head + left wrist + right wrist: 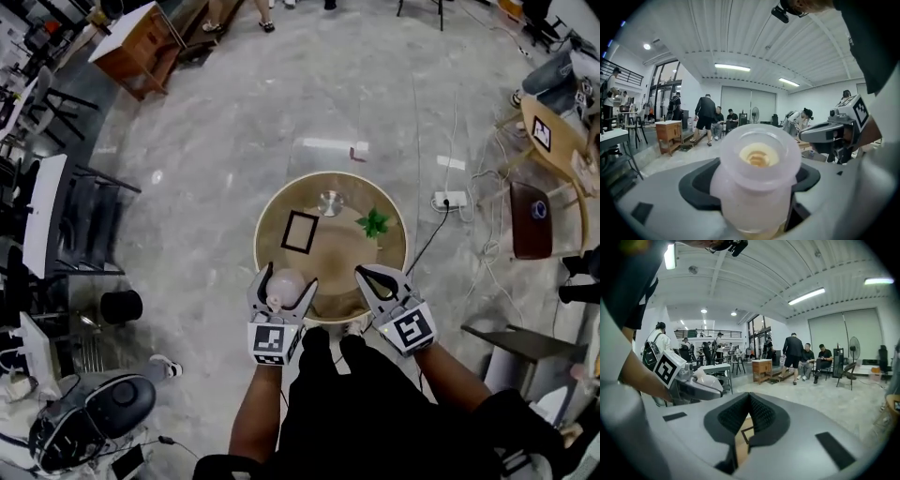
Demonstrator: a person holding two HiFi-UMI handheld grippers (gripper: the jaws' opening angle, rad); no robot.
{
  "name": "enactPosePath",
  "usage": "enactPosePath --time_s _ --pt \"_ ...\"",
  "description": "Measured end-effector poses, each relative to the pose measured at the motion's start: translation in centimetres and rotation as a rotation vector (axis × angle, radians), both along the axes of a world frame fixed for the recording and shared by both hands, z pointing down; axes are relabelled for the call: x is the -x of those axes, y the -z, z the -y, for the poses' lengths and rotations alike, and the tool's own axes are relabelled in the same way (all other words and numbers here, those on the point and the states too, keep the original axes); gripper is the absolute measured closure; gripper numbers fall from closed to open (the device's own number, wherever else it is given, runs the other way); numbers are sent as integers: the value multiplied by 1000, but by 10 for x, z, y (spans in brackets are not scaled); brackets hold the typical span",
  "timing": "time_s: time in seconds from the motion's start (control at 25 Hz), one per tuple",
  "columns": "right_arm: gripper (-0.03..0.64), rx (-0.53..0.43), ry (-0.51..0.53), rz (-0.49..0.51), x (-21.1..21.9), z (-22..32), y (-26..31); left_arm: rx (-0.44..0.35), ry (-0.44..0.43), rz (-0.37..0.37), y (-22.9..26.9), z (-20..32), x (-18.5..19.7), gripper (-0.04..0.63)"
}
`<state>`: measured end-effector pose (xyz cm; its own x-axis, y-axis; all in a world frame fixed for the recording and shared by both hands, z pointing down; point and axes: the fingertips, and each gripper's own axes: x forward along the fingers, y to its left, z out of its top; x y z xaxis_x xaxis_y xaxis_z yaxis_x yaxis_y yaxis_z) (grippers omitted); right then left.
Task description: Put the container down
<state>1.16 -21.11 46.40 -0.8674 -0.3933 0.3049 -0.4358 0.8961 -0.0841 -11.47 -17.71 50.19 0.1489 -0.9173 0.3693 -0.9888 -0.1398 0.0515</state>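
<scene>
1. While clamped in L gripper (286, 277): container (284, 291), pale pink see-through plastic, wide collar at top, yellowish inside. Pads spread wide, pressing on both sides of body.
2. Position of container: over near-left edge of table (272, 211), per head view. Touching tabletop or hanging above it: can't tell.
3. R gripper (367, 277): jaws drawn together, only a thin slit betw. them, nothing held. Over near-right edge of table, near L gripper, not touching it.
4. Table: round, tan top, pale rim, on grey marble-look floor (206, 187).
5. On tabletop:
   - black square outline (299, 232), left of centre
   - small shiny dish (330, 202), far side
   - green leafy item (375, 223), right of centre
   - all three apart from each other & from both grippers
6. Thru slit in R gripper view: strip of tan tabletop w/ corner of black square outline.
7. Floor items:
   - white power strip (450, 199) w/ black cable (427, 246), right of table
   - brown chair (531, 220) further right
   - wooden cabinet (136, 47) far left
8. Background, gripper views: large hall, white ribbed ceiling (740, 37), strip lights (732, 67), several people (705, 117) seated & standing, well apart from table.
</scene>
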Motion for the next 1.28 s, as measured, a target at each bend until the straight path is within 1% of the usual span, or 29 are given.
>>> enactPosePath --time_s 0.16,0.28,0.36,0.56,0.68,0.84,1.04,1.16,1.28 --pt "618 -3 -19 -5 3 14 -34 27 8 -28 -41 15 3 181" --pt "618 24 -15 -26 10 17 -55 63 38 -34 -74 22 14 181" --pt "618 32 -19 -23 15 22 -67 89 56 -37 -100 27 23 181" --pt "618 67 -8 -32 31 24 -112 157 108 -25 -175 27 45 181" --pt "617 91 5 -30 44 19 -145 176 118 -30 -221 26 54 181" --pt "618 153 18 -35 59 5 -195 206 140 -28 -285 21 68 181" --pt "618 222 1 -48 67 -9 -252 258 121 -11 -355 19 76 181" --pt "618 259 -14 -61 67 -15 -272 299 123 0 -388 18 81 181" --pt "618 273 -10 -59 69 -22 -283 331 108 22 -411 20 83 181"
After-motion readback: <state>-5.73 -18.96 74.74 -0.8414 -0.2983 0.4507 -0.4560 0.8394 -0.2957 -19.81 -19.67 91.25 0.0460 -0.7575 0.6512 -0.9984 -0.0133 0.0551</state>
